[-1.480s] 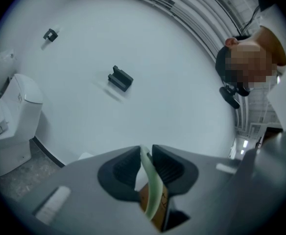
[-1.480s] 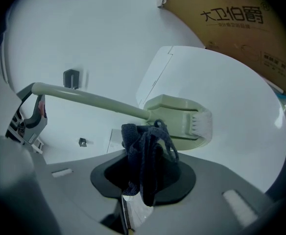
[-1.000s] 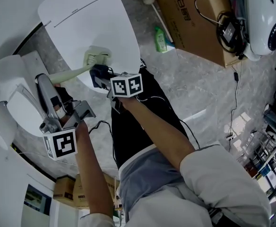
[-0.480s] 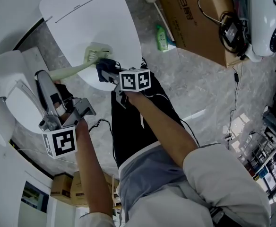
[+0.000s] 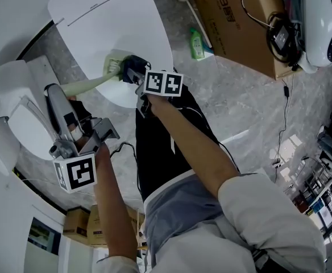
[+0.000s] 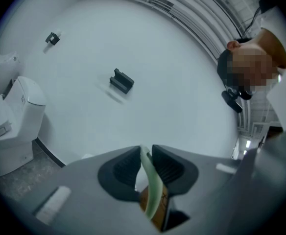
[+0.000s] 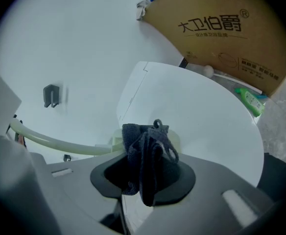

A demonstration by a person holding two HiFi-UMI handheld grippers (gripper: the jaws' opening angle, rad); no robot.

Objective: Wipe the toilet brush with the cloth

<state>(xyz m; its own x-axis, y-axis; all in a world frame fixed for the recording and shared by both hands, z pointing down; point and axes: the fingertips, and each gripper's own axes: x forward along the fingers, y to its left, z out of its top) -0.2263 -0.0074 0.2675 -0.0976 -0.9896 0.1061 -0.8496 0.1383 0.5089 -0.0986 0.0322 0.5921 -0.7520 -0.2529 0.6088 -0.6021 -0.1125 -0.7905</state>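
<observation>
— Pale-green brush [image 5: 89,85]: where is it?
— My left gripper [image 6: 144,161] pinches its handle, with the head far out over the white lid [image 5: 143,33]. My right gripper [image 7: 148,177] is clamped on the dark cloth [image 7: 144,148], seemingly touching the head.
— How to wipe well?
— I'd steady the handle, press the cloth round the head, and draw along it without slackening either grip.

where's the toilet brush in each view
Head view: toilet brush upper left, running from left gripper to toilet lid.
Left gripper view: bottom centre, handle between the fingers.
Right gripper view: lower left, handle curving toward the cloth.
Landmark: toilet lid, head and right gripper views.
</observation>
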